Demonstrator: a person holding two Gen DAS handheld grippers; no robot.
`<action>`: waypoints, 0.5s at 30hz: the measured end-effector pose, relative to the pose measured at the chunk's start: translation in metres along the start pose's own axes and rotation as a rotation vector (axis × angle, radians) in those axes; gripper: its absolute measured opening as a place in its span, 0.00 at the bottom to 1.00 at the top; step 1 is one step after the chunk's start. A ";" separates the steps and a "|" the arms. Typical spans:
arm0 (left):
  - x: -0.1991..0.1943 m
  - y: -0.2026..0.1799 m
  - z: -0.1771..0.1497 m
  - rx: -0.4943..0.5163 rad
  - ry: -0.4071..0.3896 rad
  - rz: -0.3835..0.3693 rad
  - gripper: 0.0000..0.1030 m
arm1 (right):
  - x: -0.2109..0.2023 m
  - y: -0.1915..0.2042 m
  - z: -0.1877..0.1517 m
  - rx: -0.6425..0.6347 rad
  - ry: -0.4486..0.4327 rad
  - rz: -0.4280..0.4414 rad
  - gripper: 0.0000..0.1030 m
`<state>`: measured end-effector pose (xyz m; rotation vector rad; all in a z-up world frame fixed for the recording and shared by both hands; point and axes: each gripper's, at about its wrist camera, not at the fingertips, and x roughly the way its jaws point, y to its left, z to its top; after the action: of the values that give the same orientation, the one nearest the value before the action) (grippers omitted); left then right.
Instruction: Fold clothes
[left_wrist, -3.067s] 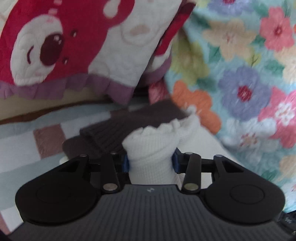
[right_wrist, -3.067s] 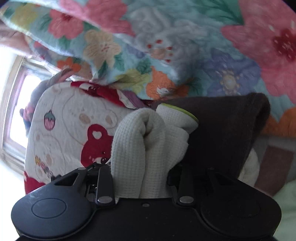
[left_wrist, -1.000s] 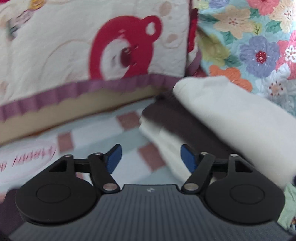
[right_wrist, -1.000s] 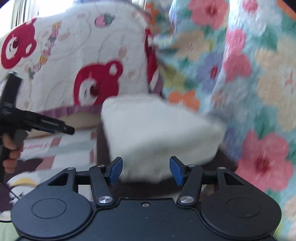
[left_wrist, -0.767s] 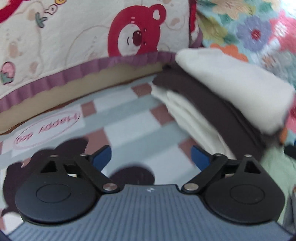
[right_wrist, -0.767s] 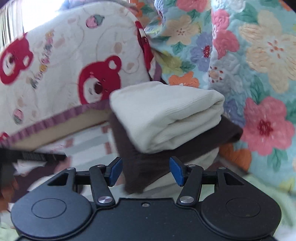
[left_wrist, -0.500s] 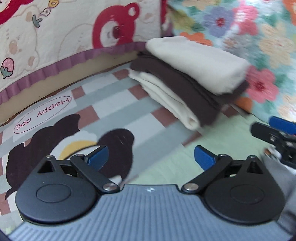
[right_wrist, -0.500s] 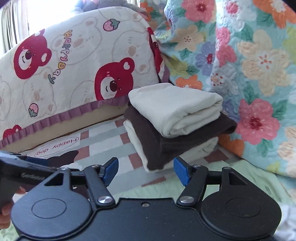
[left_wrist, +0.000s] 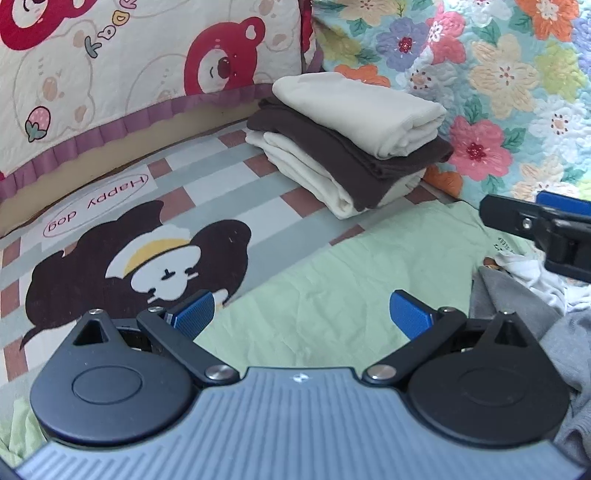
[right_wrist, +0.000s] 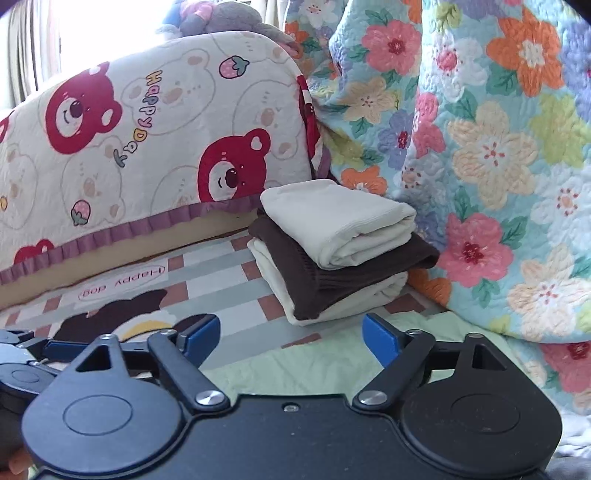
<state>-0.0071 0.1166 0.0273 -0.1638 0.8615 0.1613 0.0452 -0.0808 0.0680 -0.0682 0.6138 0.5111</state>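
Note:
A stack of folded clothes lies at the back of the bed: a cream garment (left_wrist: 354, 110) on top, a dark brown one (left_wrist: 332, 155) under it, and another cream one (left_wrist: 317, 181) at the bottom. The right wrist view shows the same stack (right_wrist: 332, 225). My left gripper (left_wrist: 301, 314) is open over the mint-green sheet, well short of the stack, with nothing between its fingers. My right gripper (right_wrist: 291, 332) is also clear of the stack; its jaws are opening and hold nothing. Its tip (left_wrist: 535, 221) shows at the right edge of the left wrist view.
A bear-print cushion (left_wrist: 129, 55) stands behind the stack and a floral quilt (left_wrist: 480, 74) rises to its right. A dog-print mat (left_wrist: 147, 251) and a mint-green sheet (left_wrist: 332, 277) cover the bed. Loose grey (left_wrist: 517, 302) and white (left_wrist: 532, 273) garments lie at the right.
Both grippers let go of the cream garment, which now lies on top of the stack. They opened wide and drew back from the stack.

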 end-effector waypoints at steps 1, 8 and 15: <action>-0.002 -0.002 -0.001 0.003 0.001 0.000 1.00 | -0.004 0.000 0.000 -0.006 0.002 -0.003 0.87; -0.010 -0.020 -0.004 0.032 -0.010 -0.009 1.00 | -0.023 -0.007 -0.006 -0.005 0.013 -0.021 0.88; -0.011 -0.038 -0.003 0.075 -0.016 0.007 1.00 | -0.022 -0.014 -0.008 0.025 0.040 -0.045 0.89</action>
<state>-0.0084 0.0785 0.0362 -0.0893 0.8508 0.1362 0.0323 -0.1048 0.0727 -0.0685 0.6559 0.4595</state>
